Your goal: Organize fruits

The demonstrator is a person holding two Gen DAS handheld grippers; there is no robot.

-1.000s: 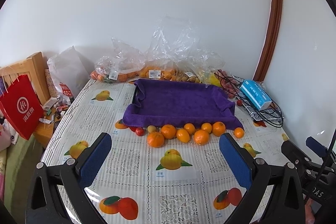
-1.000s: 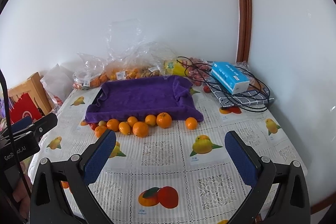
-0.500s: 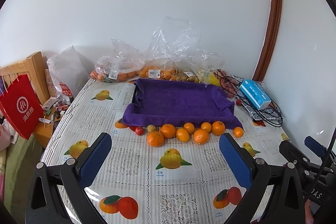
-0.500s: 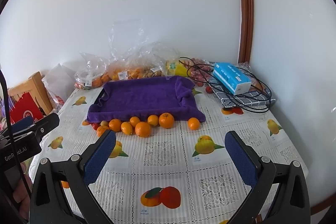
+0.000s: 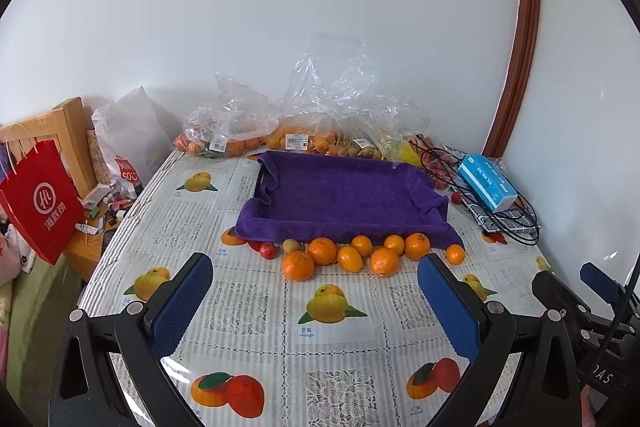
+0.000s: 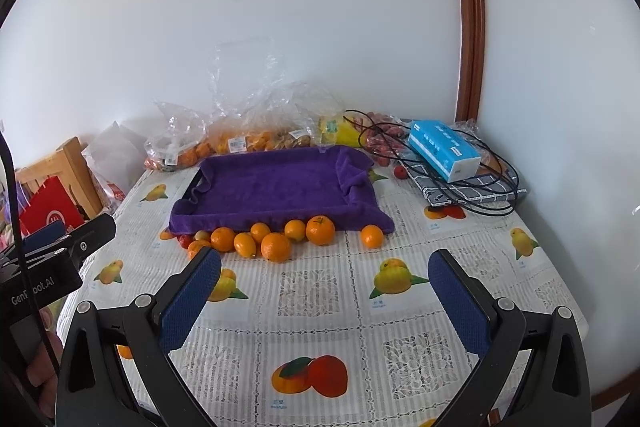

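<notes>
Over the counter [image 5: 256,307], the left tongs [image 5: 316,301] gape with nothing between them, a row of oranges [image 5: 350,254] lies along the near edge of the purple towel-lined tray [image 5: 340,195], and the right tongs [image 6: 325,287] gape likewise, well short of the fruit.

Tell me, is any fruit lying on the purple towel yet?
No, the purple towel is bare; the oranges sit on the tablecloth along its near edge.
</notes>
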